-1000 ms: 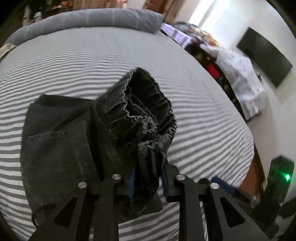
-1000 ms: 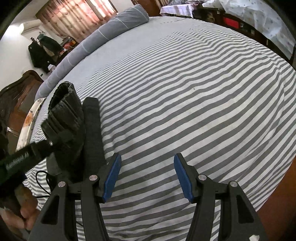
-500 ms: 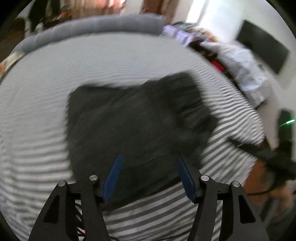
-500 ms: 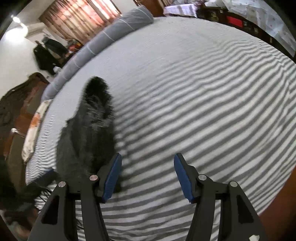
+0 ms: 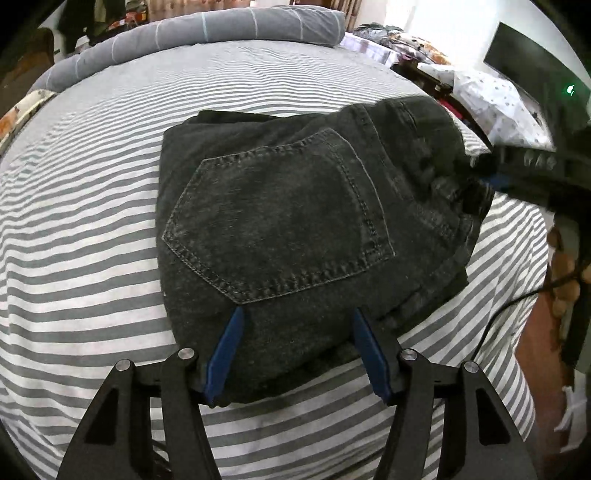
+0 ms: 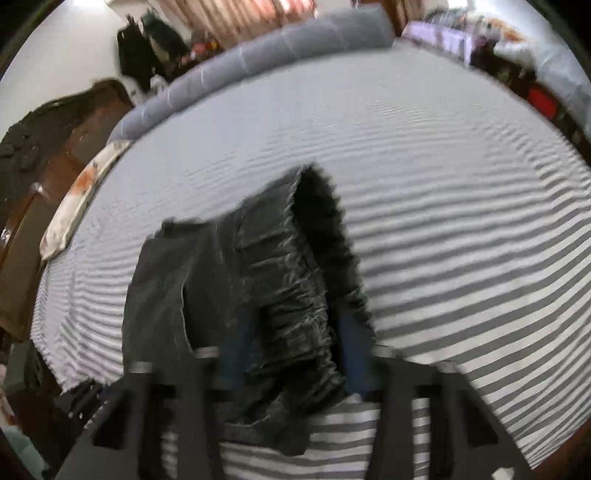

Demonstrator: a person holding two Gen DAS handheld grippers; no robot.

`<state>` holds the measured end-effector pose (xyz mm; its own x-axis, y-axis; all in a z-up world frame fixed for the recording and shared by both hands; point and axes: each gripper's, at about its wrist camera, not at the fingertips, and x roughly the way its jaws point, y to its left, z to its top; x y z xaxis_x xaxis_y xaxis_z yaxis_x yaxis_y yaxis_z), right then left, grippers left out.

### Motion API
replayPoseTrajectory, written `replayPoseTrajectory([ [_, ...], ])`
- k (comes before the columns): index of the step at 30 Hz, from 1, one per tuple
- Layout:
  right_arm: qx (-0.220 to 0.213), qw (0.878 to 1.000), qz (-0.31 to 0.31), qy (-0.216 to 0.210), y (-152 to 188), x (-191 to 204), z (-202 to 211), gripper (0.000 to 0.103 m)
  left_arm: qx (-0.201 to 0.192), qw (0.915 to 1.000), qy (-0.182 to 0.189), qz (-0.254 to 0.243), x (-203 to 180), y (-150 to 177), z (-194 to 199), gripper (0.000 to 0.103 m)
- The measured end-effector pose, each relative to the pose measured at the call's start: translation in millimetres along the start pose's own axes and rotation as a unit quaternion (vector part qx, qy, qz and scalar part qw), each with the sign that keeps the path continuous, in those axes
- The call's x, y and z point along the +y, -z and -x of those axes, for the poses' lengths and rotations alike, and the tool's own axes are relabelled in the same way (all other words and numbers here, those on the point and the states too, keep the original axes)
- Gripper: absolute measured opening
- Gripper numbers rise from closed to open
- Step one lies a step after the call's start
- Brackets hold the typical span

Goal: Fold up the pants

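Note:
Black jeans (image 5: pixel 288 206) lie folded on the striped bed (image 5: pixel 74 221), a back pocket facing up. My left gripper (image 5: pixel 297 312) is open, its blue pads (image 5: pixel 225 350) straddling the near edge of the jeans without pinching it. At the far right my right gripper (image 5: pixel 495 182) is at the gathered waistband. In the blurred right wrist view its jaws are closing, and the bunched waistband (image 6: pixel 295 295) of the jeans (image 6: pixel 173 288) fills the gap of the right gripper (image 6: pixel 295 325).
A long grey bolster (image 5: pixel 221 26) lies across the head of the bed. Cluttered furniture (image 5: pixel 480 96) and a dark screen (image 5: pixel 535 66) stand to the right. A person's hand (image 5: pixel 565 280) is at the bed's right edge. Dark wooden furniture (image 6: pixel 37 166) borders the left.
My left gripper let go of the bunched waistband, opened and drew back over the flat fold. My right gripper swung over to the waistband and closed around it.

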<state>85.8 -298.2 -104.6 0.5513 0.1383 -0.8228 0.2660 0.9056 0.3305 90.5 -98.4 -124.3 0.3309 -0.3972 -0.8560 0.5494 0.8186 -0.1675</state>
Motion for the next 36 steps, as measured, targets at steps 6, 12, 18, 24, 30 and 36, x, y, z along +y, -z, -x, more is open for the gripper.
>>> replayPoseTrajectory([
  [6, -0.015, 0.998, -0.029, -0.057, 10.6, 7.2, 28.3, 0.014, 0.000, 0.9994, -0.021, 0.028, 17.7, -2.3, -2.7, 0.050],
  [12, 0.000, 0.998, -0.052, -0.034, 30.5, -10.8, 20.9, 0.014, 0.006, 0.9981, -0.052, 0.031, 32.6, 3.5, -0.2, 0.047],
  [18, 0.013, 0.998, -0.064, -0.013, 32.4, -28.6, -1.7, 0.029, 0.008, 0.9978, -0.058, 0.031, 34.4, 2.9, 8.5, 0.048],
  [24, -0.045, 0.998, -0.024, 0.041, 28.1, -10.5, 30.2, 0.039, -0.048, 0.9972, -0.053, 0.022, 29.1, -22.6, 33.7, 0.050],
  [30, -0.052, 0.998, 0.033, 0.013, 7.0, 25.9, 21.3, 0.039, -0.046, 0.9983, -0.034, 0.004, 15.7, -52.7, 12.5, 0.051],
  [36, -0.010, 0.997, 0.060, 0.057, -12.9, 32.8, -33.9, 0.037, -0.005, 0.9992, -0.028, 0.029, 20.4, -69.3, -28.3, 0.051],
])
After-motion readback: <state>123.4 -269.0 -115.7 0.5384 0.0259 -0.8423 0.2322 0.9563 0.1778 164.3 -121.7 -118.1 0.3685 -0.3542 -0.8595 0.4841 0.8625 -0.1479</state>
